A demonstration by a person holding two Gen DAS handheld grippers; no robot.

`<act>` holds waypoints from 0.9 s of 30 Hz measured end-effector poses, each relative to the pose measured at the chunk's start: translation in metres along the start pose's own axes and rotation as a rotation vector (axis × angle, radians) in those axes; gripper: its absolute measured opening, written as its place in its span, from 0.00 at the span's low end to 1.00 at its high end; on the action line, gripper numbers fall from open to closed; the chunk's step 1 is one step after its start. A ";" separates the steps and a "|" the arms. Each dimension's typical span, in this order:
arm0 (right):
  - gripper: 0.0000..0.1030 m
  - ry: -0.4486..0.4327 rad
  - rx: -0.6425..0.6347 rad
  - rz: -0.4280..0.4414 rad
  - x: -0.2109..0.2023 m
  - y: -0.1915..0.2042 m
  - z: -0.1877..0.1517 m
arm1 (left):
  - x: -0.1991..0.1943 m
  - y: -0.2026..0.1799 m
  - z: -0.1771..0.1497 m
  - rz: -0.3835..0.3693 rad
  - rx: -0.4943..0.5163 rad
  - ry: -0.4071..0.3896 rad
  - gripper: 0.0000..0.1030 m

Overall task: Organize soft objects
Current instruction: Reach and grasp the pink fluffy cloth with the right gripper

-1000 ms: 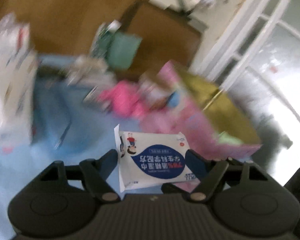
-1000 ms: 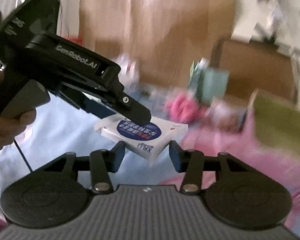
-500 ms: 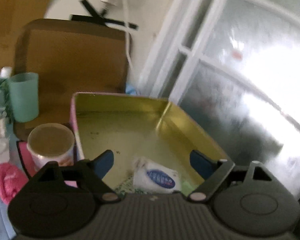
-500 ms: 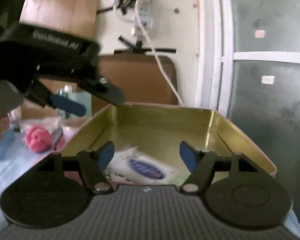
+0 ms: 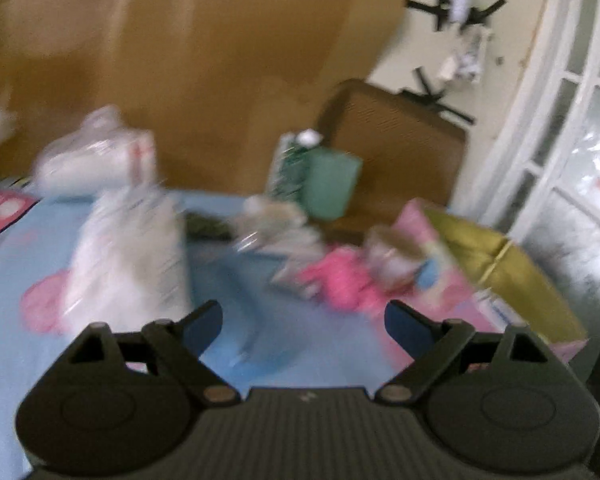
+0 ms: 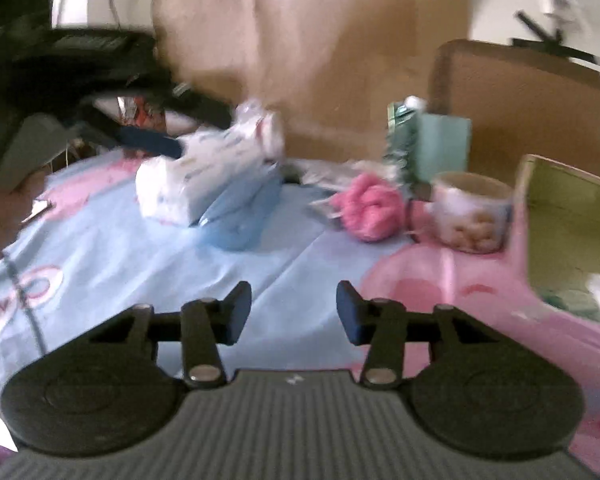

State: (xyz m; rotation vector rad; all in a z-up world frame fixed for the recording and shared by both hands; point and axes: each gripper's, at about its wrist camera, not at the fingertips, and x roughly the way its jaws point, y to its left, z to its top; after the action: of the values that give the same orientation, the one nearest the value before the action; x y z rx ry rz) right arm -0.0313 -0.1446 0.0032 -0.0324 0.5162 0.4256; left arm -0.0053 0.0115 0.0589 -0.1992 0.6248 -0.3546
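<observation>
Nearest us, our right tool point(image 6: 293, 312) and left tool point(image 5: 303, 320) gape wide, holding nothing, above the blue printed sheet point(image 6: 112, 256). Farther off lie the white plastic tissue packs point(image 6: 204, 168) left, the fuzzy pink ball point(image 6: 370, 210) centre, and the gold-lined tin box point(image 6: 568, 216) right.

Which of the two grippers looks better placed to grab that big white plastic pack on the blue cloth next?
Probably the left gripper: in the right wrist view its open tip is already near the white plastic pack. The right gripper, also open, sits farther back.
</observation>
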 end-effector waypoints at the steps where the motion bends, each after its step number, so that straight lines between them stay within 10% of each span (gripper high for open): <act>1: 0.48 0.004 -0.007 -0.002 0.002 0.003 -0.002 | -0.001 0.008 -0.010 0.021 0.001 0.009 0.89; 18: 0.50 -0.048 0.105 -0.291 0.072 -0.033 0.055 | 0.014 0.046 -0.059 0.010 0.025 0.004 0.89; 27: 0.44 -0.002 0.116 -0.195 0.050 -0.020 0.046 | 0.011 0.055 -0.058 -0.028 -0.027 -0.005 0.90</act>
State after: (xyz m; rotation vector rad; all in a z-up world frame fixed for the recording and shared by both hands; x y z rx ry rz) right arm 0.0379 -0.1375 0.0172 0.0296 0.5297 0.2048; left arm -0.0176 0.0535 -0.0089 -0.2352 0.6229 -0.3726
